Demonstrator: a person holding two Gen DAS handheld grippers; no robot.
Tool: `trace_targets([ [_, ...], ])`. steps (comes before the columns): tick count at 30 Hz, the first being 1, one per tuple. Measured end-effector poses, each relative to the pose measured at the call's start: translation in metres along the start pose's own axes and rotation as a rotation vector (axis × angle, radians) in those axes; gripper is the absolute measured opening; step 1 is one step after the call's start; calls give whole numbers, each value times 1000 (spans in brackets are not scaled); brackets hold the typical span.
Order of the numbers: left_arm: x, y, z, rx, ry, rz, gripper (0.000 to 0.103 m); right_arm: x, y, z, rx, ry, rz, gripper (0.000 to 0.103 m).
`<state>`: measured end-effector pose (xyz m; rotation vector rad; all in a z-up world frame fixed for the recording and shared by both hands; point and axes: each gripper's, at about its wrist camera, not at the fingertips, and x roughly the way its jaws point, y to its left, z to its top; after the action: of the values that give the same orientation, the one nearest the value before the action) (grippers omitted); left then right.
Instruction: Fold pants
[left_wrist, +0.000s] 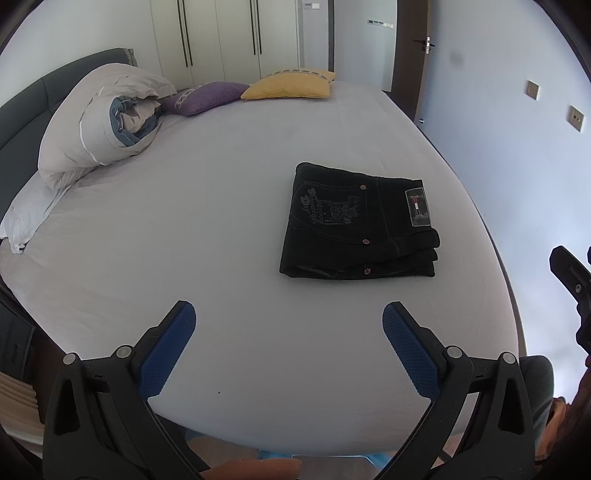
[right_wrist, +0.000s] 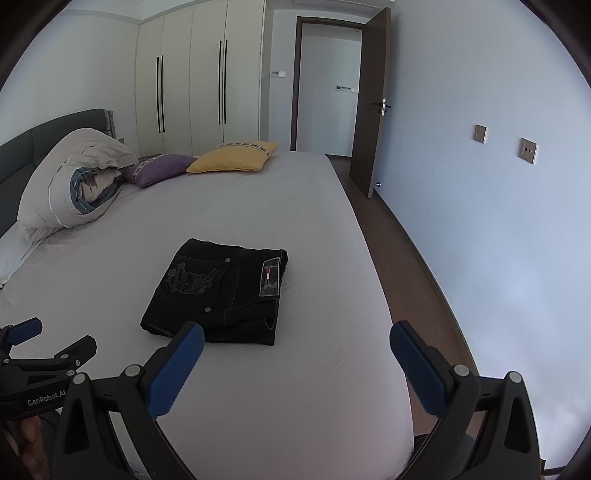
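Note:
The black pants (left_wrist: 354, 225) lie folded into a compact rectangle on the pale bed sheet (left_wrist: 192, 236), back pocket embroidery and waistband label facing up. They also show in the right wrist view (right_wrist: 221, 291). My left gripper (left_wrist: 289, 314) is open and empty, held back from the pants, above the near part of the bed. My right gripper (right_wrist: 297, 332) is open and empty, just short of the pants' near edge. The left gripper shows at the left edge of the right wrist view (right_wrist: 48, 343).
A bunched grey duvet (left_wrist: 99, 118) lies by the dark headboard (left_wrist: 22, 110). Purple (left_wrist: 207, 96) and yellow (left_wrist: 291, 85) cushions sit at the far end. The bed's right edge (right_wrist: 373, 266) borders a floor strip and wall. An open door (right_wrist: 369, 107) stands beyond.

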<state>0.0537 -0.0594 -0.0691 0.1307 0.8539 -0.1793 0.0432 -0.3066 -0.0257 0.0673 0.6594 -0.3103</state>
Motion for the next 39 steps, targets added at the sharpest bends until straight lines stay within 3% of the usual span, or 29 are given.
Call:
trace_targets([
  [39, 1, -1, -6, -10, 4, -5, 103, 1, 3, -6, -7, 11, 4, 103],
])
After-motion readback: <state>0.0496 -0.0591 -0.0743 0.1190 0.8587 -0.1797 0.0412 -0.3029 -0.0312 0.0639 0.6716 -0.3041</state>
